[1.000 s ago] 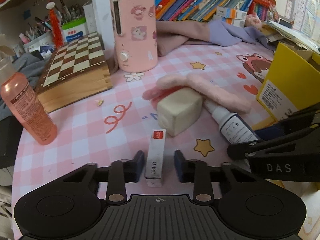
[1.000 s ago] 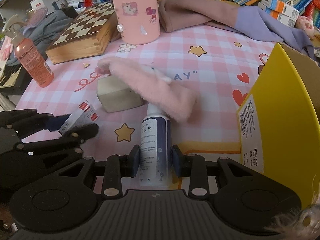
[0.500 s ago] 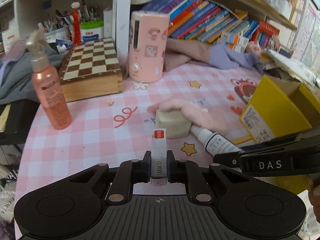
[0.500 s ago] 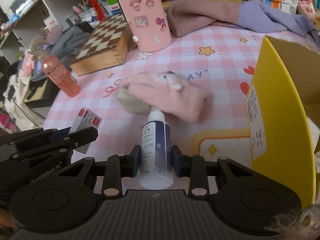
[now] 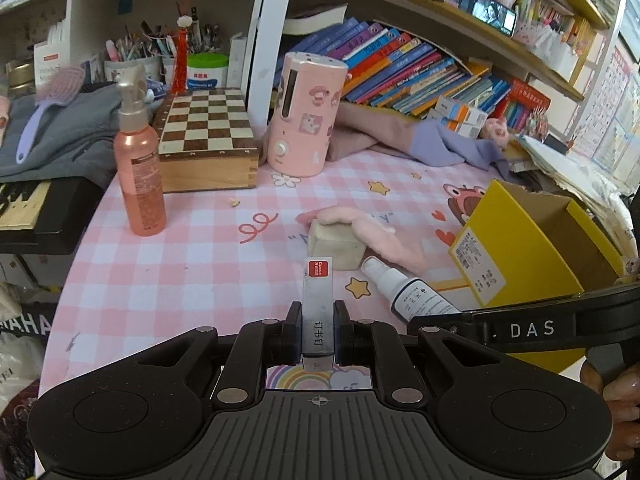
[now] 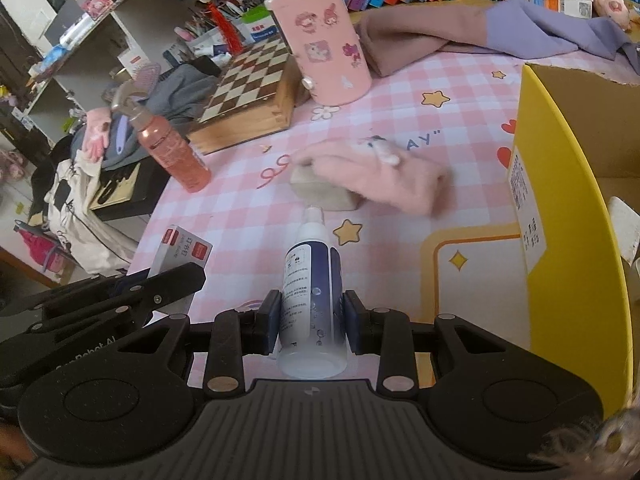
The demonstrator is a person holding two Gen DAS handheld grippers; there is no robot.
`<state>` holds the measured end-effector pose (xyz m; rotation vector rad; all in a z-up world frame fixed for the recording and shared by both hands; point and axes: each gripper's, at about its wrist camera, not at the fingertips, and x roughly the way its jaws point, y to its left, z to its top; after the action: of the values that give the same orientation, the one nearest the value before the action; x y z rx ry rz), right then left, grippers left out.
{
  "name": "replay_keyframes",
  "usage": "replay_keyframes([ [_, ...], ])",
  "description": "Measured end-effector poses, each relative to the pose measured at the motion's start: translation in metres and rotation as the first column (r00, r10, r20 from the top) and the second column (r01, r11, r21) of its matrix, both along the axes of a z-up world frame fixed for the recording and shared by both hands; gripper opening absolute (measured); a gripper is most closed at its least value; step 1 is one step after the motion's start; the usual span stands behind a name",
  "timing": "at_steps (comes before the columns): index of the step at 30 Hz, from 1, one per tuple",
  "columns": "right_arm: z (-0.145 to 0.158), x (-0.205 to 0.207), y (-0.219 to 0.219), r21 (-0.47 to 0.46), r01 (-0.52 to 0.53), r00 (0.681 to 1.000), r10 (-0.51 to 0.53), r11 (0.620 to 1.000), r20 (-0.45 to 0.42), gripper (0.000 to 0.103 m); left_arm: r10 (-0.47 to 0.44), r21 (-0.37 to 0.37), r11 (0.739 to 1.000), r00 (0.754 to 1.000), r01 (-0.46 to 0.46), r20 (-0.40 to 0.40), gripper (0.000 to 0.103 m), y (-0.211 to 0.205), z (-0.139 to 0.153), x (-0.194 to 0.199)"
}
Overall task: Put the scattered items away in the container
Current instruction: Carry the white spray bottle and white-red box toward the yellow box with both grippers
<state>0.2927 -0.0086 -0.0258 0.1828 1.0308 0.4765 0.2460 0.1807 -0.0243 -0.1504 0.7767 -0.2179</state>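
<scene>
My left gripper is shut on a small white staple box with a red label, held above the pink checked table. The box also shows in the right wrist view. My right gripper is shut on a white and navy spray bottle, also lifted; it also shows in the left wrist view. The yellow cardboard box stands open at the right. A beige block and a pink fluffy headband lie on the table ahead.
An orange spray bottle stands at the left. A wooden chessboard box and a pink cylinder appliance stand at the back. Pink and purple cloth lies behind, under a shelf of books. The table edge drops off at the left.
My left gripper has closed on the staple box and lifted it. My right gripper has lifted the spray bottle. Both views have risen and pulled back from the table.
</scene>
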Motion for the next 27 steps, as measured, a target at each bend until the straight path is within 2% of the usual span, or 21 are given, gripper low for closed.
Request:
replay_keyframes([
  [19, 0.034, -0.073, -0.006, -0.009, -0.012, 0.990, 0.013, 1.000, 0.137, 0.030, -0.014, -0.036, 0.999, 0.994, 0.018, 0.104, 0.013, 0.010, 0.040, -0.069],
  [27, 0.039, -0.105, -0.006, 0.004, -0.013, 0.989, 0.012, 1.000, 0.149, 0.030, -0.005, -0.062, 0.998, 0.993, 0.012, 0.121, 0.013, 0.014, 0.047, -0.100],
])
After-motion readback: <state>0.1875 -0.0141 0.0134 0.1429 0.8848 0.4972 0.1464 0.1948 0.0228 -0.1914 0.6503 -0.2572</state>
